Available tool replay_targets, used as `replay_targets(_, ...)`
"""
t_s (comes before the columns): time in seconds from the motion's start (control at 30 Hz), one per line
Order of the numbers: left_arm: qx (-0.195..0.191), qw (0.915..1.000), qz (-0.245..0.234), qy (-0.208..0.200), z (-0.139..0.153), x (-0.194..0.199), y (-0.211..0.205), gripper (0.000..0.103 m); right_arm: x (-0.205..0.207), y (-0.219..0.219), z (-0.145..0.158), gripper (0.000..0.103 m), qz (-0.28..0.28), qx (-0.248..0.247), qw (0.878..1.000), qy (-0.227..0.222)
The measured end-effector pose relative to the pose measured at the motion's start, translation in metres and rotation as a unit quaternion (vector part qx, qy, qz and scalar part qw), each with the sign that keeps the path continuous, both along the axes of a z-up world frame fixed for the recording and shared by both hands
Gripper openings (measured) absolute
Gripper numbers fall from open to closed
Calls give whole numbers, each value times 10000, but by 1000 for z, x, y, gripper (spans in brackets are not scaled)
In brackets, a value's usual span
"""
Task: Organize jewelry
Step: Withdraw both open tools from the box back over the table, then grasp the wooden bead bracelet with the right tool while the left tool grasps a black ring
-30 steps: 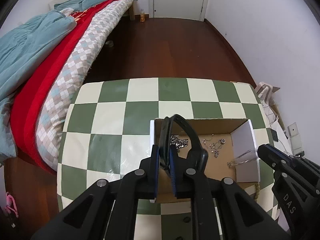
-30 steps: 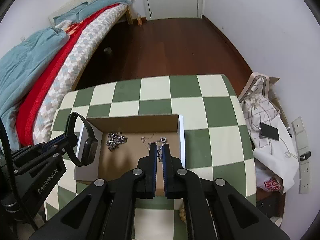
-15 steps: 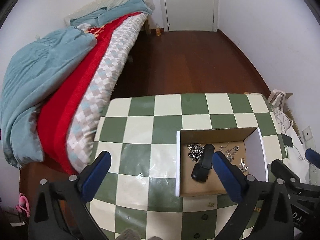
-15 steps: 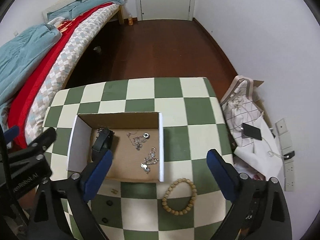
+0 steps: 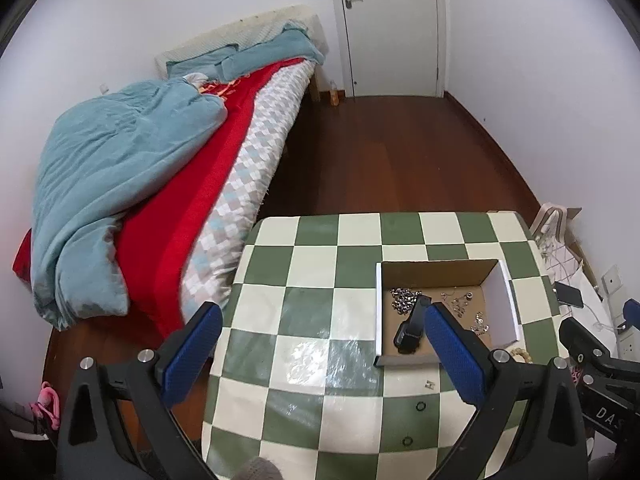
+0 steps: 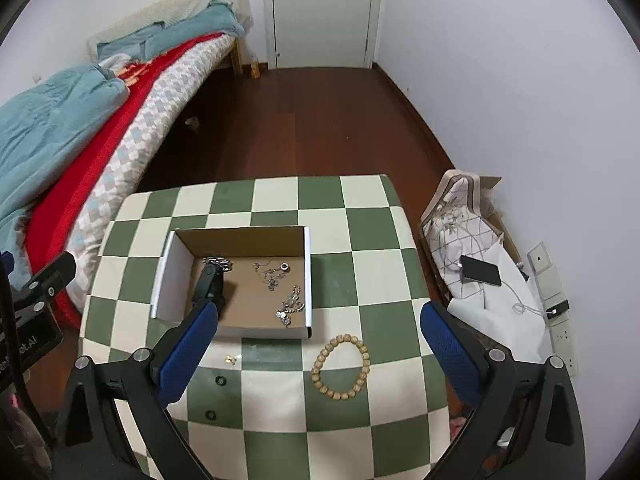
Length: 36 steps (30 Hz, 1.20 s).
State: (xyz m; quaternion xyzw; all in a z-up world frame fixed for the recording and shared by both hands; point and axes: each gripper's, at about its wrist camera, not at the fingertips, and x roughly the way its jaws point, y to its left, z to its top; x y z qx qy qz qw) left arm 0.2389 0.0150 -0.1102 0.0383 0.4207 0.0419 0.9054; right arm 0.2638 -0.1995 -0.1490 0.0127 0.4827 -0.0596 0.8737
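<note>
Nearby, checkered table (image 6: 372,240) beside bed (image 6: 120,132).

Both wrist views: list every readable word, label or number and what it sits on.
"DAS", cut off at the frame edge: on the right gripper body, left wrist view.
"LAI", start hidden: on the left gripper body, right wrist view.
Nothing readable on the cardboard box or phone.

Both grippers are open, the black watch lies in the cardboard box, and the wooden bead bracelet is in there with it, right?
Not quite. The wooden bead bracelet lies on the checkered tablecloth outside the cardboard box, as the right wrist view shows. The rest is correct.
</note>
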Motion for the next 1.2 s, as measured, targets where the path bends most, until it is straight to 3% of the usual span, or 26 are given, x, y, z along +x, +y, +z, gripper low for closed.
replay_targets(0.4, -147, 9983, -19, -563, 40, -66, 11, 103, -70, 14, 55, 102, 18, -108, 9974, -716)
replay_targets(0.6, -246, 9980, 22, -589, 37, -88, 15, 103, -99, 16, 66, 102, 21, 140, 9966, -815)
replay_targets(0.77, -65, 9996, 62, -264, 1, -94, 12, 103, -114, 7, 39, 102, -138, 315, 9981, -514)
replay_targets(1.03, 177, 9973, -123, 697, -87, -83, -5, 102, -119, -38, -48, 101, -668, 511, 9959, 330)
replay_targets(1.2, 83, 9921, -346, 1203, -130, -72, -21, 102, -107, -64, -98, 95, -916, 635, 9911, 728)
